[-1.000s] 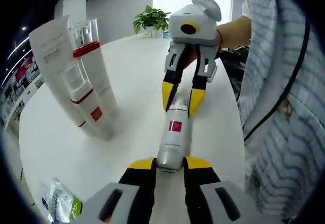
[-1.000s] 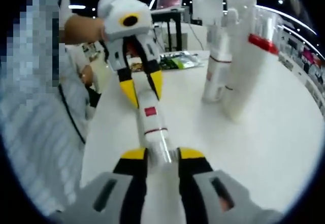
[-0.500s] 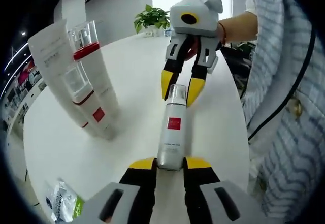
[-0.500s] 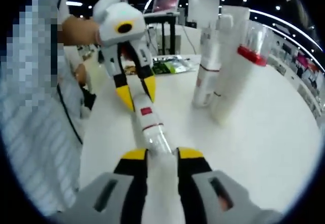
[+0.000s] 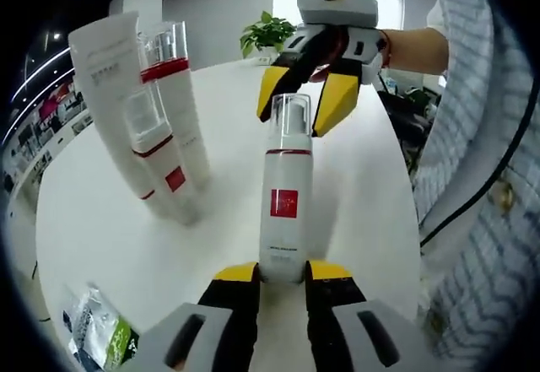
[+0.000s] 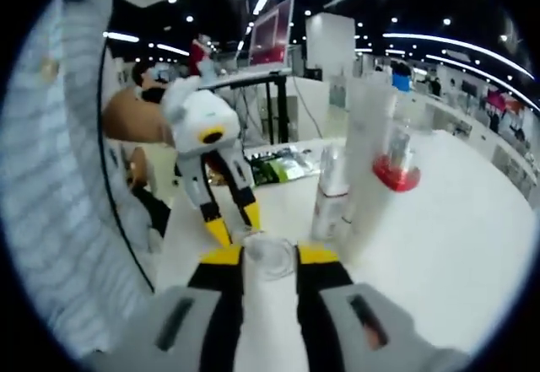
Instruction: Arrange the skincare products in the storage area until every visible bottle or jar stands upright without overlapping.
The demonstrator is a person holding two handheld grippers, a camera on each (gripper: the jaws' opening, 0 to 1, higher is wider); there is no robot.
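White round table (image 5: 101, 220) carries my upright white pump bottle with clear cap (image 5: 284, 191); left gripper (image 5: 281, 274) jaws grip its base, right gripper (image 5: 308, 112) jaws clamp the cap, pointing up.

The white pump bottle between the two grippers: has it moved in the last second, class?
Yes. The pump bottle has been tipped up from lying flat, cap end rising, judged against the standing tubes beside it.

Upright white pump bottle (image 5: 285, 195) beside three standing white containers (image 5: 148, 115).
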